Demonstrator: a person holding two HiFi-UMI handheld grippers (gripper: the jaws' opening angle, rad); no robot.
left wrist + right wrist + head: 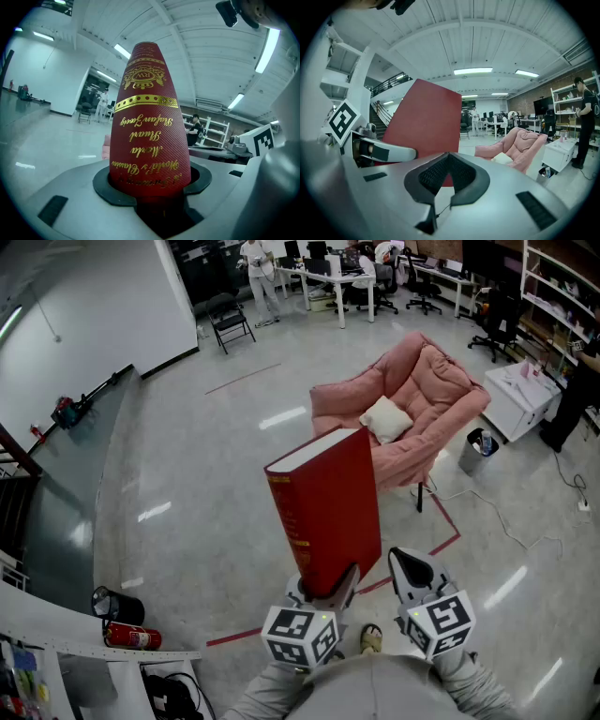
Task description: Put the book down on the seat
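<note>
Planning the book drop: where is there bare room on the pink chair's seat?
Free: the pink seat is bare between the white pillow and its front edge, and between pillow and picture-right armrest. Crowded: mid-seat, under the pillow. The red book hides the front-left corner.

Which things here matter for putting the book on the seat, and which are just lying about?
Part of the job: red book, clamped upright in the left hand-held gripper; pink armchair with its white cushion; right hand-held gripper, shut and empty.
Just lying about: fire extinguisher, grey waste bin, white cabinet, black folding chair.
</note>
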